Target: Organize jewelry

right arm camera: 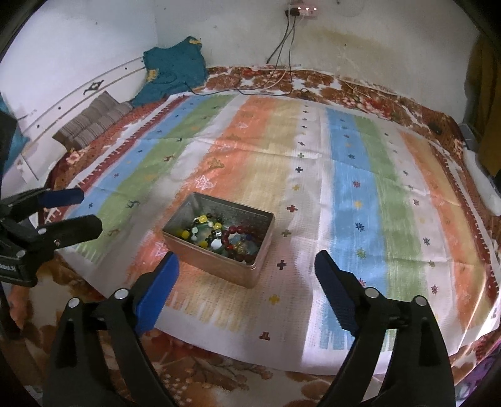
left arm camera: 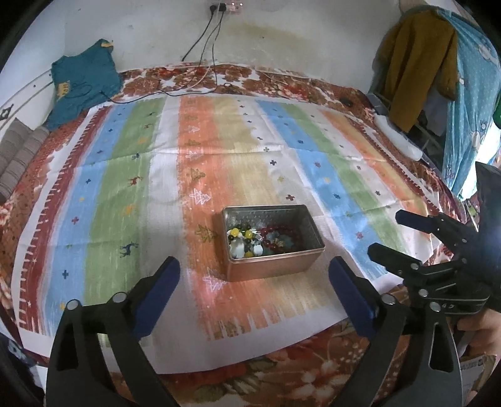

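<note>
One open metal tin (left arm camera: 275, 247) sits ahead of both my tongs, resting on the striped cloth (left arm camera: 125, 175), and it carries all the jewelry I can see. Inside it, a dark red bead bracelet (right arm camera: 238, 236) lies toward the end nearer my right tongs, and a jumble of yellow, green, white and black beads (left arm camera: 242, 239) fills the end nearer my left tongs. I cannot separate the individual pieces in that jumble.

My left gripper (left arm camera: 253, 275) hovers just short of the tin, its blue-padded fingers (left arm camera: 159, 291) spread wide and holding nothing; the tin's near wall shows in the gap between them. My right gripper (right arm camera: 245, 266) is likewise spread wide and empty, with the tin just beyond its left finger and slightly to that side. In the left wrist view the right tongs appear off to the right, near the cloth's edge, jaws apart. In the right wrist view the left tongs (right arm camera: 78, 209) show at the far left, also parted.

Beyond the tin, the cloth runs in blue, green, orange and cream bands over a red floral blanket (right arm camera: 360, 94). Far ahead, black cables (left arm camera: 203, 47) drop from a wall socket (right arm camera: 302, 9). A teal garment (left arm camera: 83, 81) lies ahead to the left beside a striped cushion (right arm camera: 90, 123), and a mustard jacket (left arm camera: 416, 72) hangs to the far right.
</note>
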### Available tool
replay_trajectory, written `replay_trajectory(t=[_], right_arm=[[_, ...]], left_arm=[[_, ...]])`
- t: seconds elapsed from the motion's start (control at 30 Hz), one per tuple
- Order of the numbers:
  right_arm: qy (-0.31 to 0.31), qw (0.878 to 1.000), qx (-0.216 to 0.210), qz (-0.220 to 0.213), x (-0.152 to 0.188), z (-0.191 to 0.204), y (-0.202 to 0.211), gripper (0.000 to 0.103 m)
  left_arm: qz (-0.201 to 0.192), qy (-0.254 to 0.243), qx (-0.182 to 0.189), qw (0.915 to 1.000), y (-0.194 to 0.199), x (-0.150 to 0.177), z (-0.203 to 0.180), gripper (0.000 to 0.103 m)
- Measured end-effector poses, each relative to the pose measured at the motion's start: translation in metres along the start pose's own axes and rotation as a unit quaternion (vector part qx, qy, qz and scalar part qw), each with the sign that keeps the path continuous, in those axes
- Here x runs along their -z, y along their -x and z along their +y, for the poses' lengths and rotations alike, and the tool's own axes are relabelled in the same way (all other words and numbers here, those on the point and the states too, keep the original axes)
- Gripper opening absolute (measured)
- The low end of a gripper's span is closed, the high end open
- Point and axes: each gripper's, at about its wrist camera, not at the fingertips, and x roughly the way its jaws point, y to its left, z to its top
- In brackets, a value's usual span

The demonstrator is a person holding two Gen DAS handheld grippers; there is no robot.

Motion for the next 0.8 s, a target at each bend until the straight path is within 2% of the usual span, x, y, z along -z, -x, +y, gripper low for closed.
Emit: replay_trajectory(t=[0.13,0.3,0.8], right_arm=[[-0.008,1.000,-0.005,-0.004,0.003,-0.002,0.005,0.093],[-0.008,1.000,-0.006,-0.009,0.006,0.001,0.009,0.096],[-0.006,0.999,0.008,-0.036,0.011,0.005,0.020,0.096]], left_arm=[[0.000,-0.001,-0.009,1.0000,0.001,0.004,0.000,0.097],[-0.015,-0.030,-0.027,0.9991,0.006,0.009,-0.009,0.097],[-0.036,-0.034,-0.056,0.9972,0.009,0.008,-0.008,0.097]])
